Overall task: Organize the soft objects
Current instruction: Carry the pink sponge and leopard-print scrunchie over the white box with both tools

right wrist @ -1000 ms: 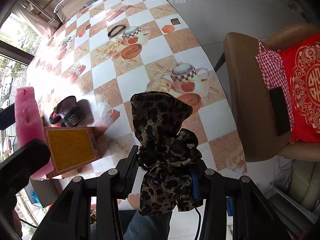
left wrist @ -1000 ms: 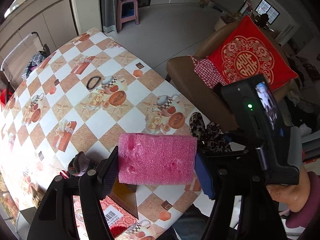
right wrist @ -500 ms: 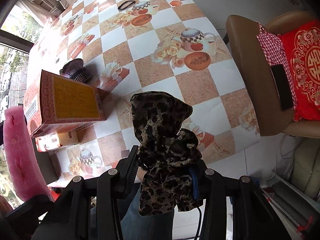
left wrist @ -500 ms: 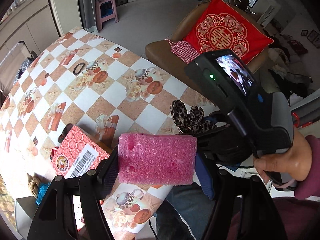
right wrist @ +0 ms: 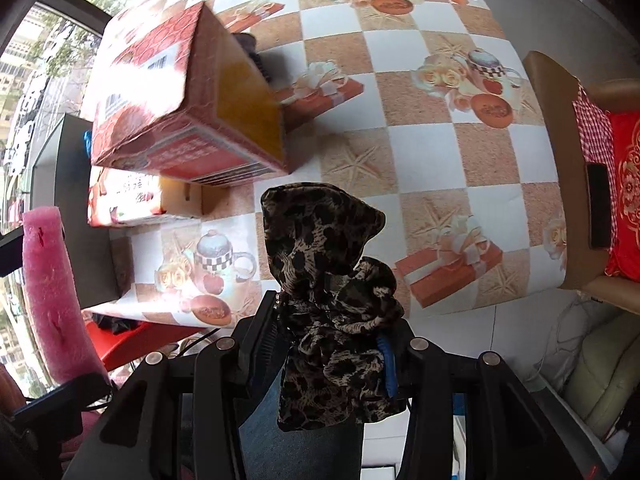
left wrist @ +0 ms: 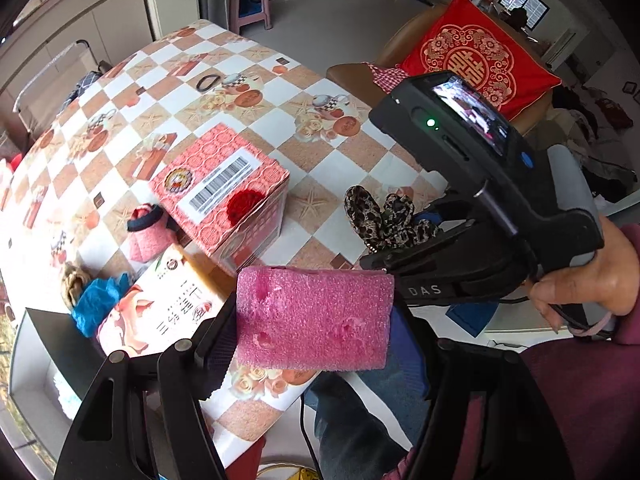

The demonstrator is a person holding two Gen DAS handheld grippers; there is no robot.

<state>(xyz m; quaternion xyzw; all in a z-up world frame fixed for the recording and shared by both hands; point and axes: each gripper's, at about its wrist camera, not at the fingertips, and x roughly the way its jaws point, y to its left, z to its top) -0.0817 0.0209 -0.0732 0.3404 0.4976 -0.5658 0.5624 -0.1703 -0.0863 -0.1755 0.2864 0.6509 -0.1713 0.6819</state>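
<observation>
My left gripper (left wrist: 312, 320) is shut on a pink foam sponge (left wrist: 314, 318), held in the air just off the table's near edge; the sponge also shows at the left of the right wrist view (right wrist: 52, 300). My right gripper (right wrist: 328, 344) is shut on a leopard-print cloth (right wrist: 328, 280), also held off the near edge; the cloth shows in the left wrist view (left wrist: 384, 218). A red patterned carton (left wrist: 224, 188) stands on the table (left wrist: 336, 168) ahead of both grippers. A pink slipper-like soft item (left wrist: 146, 234), a blue cloth (left wrist: 100, 306) and a tan braided item (left wrist: 74, 282) lie left of the carton.
A flat printed box (left wrist: 160, 312) lies by the carton at the near edge. A black hair band (left wrist: 208, 82) lies far on the table. A brown chair (right wrist: 576, 208) with a red cushion (left wrist: 476, 56) stands to the right. A dark cabinet (right wrist: 76, 208) stands left.
Both grippers have pulled back and up from the table, still holding the sponge and the cloth. The red carton and the soft items beside it have come into the left wrist view.
</observation>
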